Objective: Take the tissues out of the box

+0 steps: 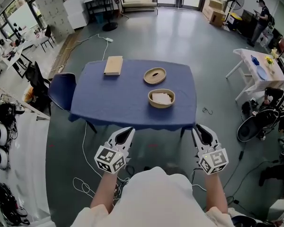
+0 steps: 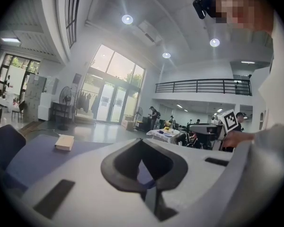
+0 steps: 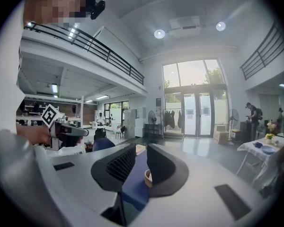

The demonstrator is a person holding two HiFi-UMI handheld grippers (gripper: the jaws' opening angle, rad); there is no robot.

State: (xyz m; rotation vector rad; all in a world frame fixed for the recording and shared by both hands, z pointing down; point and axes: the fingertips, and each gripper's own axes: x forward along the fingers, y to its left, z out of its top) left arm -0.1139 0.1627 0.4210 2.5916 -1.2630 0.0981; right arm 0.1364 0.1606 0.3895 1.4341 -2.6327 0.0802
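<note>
Left gripper is sitting with jaws closed and empty, right gripper with jaws parted and empty — both short of the table. Only the head view is showing the tissues lying in the round box there.

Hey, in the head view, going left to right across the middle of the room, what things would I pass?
blue chair → flat tan box → round bowl with white tissues → white folding table. The round slotted dish is left out, since it overlaps the bowl sideways.
</note>
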